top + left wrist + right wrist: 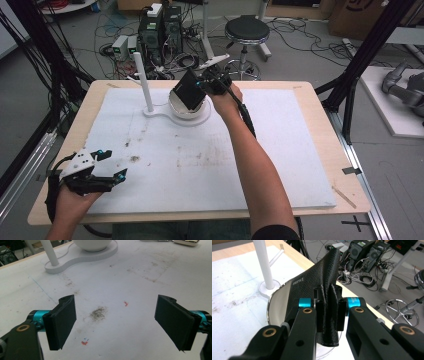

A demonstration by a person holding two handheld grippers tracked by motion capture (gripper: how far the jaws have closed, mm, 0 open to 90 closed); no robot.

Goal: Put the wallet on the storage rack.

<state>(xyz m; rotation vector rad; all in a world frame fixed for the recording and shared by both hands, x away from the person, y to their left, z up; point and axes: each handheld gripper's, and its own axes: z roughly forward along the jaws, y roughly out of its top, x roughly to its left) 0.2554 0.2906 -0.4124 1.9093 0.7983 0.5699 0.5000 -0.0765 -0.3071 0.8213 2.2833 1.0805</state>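
White foam-covered surface (pixel 280 165) carries a shiny metal bowl (pixel 277 305). Over it, right hand-held gripper (pixel 329 312) pinches a soft, light black leather wallet (pixel 189 90) at its folded edge; we judge it floppy. Left hand-held gripper (pixel 116 322) gapes empty.

A: How was the left gripper (pixel 111 165) held?

B: Low at the person's near left, in the left hand (pixel 72 197), its fingers (pixel 62 322) spread wide apart with nothing between them.

A: And the right one?

B: The right forearm (pixel 255 165) reached far forward. The right gripper (pixel 329 308) had its fingers (pixel 320 315) pinched tightly together, clamping a fold of black leather-like material (pixel 322 275) between the pads.
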